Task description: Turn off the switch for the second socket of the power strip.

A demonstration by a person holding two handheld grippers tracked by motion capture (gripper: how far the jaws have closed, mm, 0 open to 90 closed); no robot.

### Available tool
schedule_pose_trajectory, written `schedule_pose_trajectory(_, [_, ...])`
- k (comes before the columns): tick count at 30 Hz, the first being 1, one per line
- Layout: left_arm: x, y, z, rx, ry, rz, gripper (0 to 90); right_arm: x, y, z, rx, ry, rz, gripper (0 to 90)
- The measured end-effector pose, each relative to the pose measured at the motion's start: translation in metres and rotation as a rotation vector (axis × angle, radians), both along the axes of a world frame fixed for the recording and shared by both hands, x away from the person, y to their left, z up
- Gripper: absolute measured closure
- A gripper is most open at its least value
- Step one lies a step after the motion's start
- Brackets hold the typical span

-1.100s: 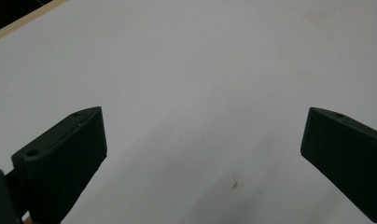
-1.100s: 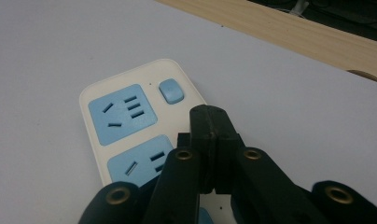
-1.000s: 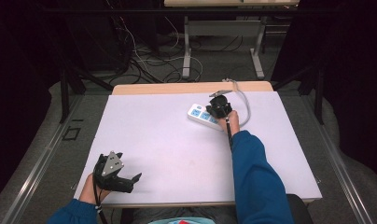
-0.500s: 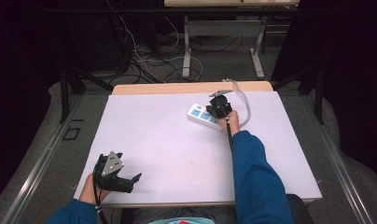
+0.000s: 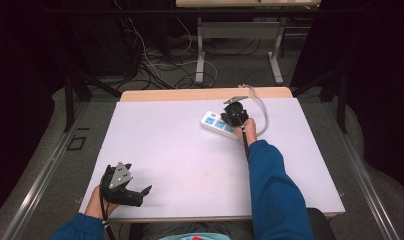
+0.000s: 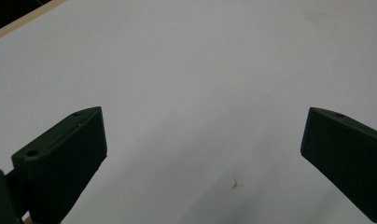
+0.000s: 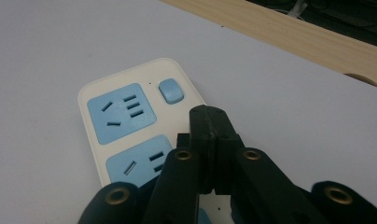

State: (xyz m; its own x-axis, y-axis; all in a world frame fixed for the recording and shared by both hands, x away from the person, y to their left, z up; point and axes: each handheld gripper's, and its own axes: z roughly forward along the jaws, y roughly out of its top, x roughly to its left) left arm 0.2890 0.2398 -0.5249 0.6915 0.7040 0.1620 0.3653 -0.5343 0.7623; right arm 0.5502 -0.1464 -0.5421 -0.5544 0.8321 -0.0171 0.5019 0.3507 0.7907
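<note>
A person is sitting at a white-topped table [image 5: 165, 150], holding a two-jaw gripper in each hand. A white power strip [image 5: 217, 125] with blue socket faces is lying flat toward the far right of the table, well apart from the near left corner.

The right gripper [image 5: 234, 116] is hovering over the strip's right end, or perhaps touching it. In the right gripper view, its black jaws [image 7: 210, 135] are pressed together with nothing between them, their tip poised beside a small blue rocker switch [image 7: 171, 90] and above the second socket [image 7: 140, 163]. The likely aim is pressing that switch.

The left gripper [image 5: 132, 192] is resting at the near left edge of the table, jaws spread wide and empty, with bare tabletop between them in the left gripper view.

The strip looks like a rigid plastic block, fairly light, with a smooth, somewhat slippery shell. It would probably slide if pushed sideways, so a straight downward press suits it. For lifting, the long side edges in the middle seem the best hold. Its grey cord [image 5: 260, 110] is curving off the right end toward the table's far edge and would drag stiffly.

Its long axis is running from far left to near right across the table, switch end pointing left, sockets facing up.
</note>
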Motion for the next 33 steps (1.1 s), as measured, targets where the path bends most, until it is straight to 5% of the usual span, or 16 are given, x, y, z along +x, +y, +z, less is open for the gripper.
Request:
schedule_pose_trajectory(9, [0.0000,-0.0001,-0.0002,-0.004,0.000,0.002,0.2,-0.0006,0.0009,0.0028,-0.007,-0.023,-0.004,90.0])
schedule_pose_trajectory(33, [0.0001,0.0002,0.0002,-0.002,-0.001,-0.005,0.2,-0.0003,0.0014,0.0084,-0.039,0.004,-0.002,90.0])
